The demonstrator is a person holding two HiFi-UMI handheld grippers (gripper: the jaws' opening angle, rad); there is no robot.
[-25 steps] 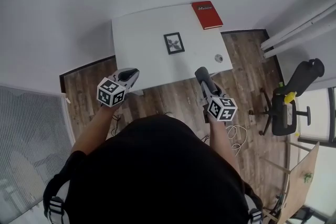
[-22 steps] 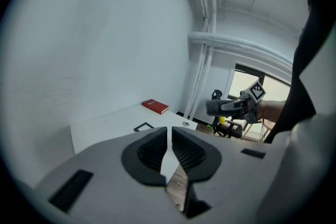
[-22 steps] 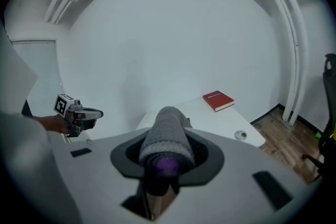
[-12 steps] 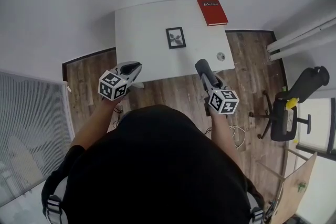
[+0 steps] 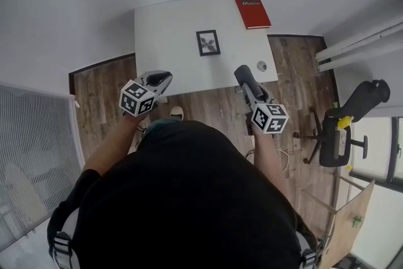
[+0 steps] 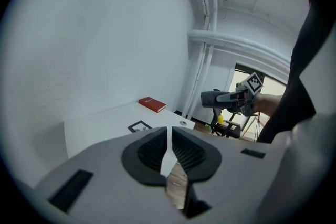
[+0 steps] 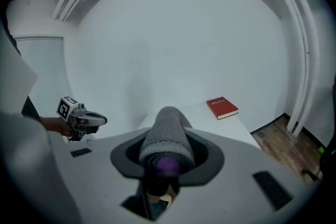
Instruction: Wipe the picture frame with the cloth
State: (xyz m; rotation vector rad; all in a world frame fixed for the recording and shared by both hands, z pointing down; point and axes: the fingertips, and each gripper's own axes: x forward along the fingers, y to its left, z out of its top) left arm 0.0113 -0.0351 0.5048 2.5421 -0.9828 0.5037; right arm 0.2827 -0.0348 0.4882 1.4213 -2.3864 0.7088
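The small black picture frame point(image 5: 208, 43) lies flat in the middle of the white table point(image 5: 164, 34); it also shows in the left gripper view point(image 6: 139, 126). My right gripper point(image 5: 243, 76) is shut on a rolled grey cloth point(image 7: 167, 136) that sticks out past its jaws, short of the table's near edge. The cloth hides the frame in the right gripper view. My left gripper point(image 5: 164, 79) hovers over the floor by the table's near left corner, its jaws point(image 6: 169, 136) shut and nothing between them.
A red book point(image 5: 252, 11) lies at the table's far right corner, and a small round object point(image 5: 262, 65) sits near its right front edge. A black office chair point(image 5: 340, 135) stands on the wood floor to the right. White walls border the table behind and left.
Both grippers have edged a little toward the table's near edge. The cloth stays held in the right gripper and the left jaws stay shut.
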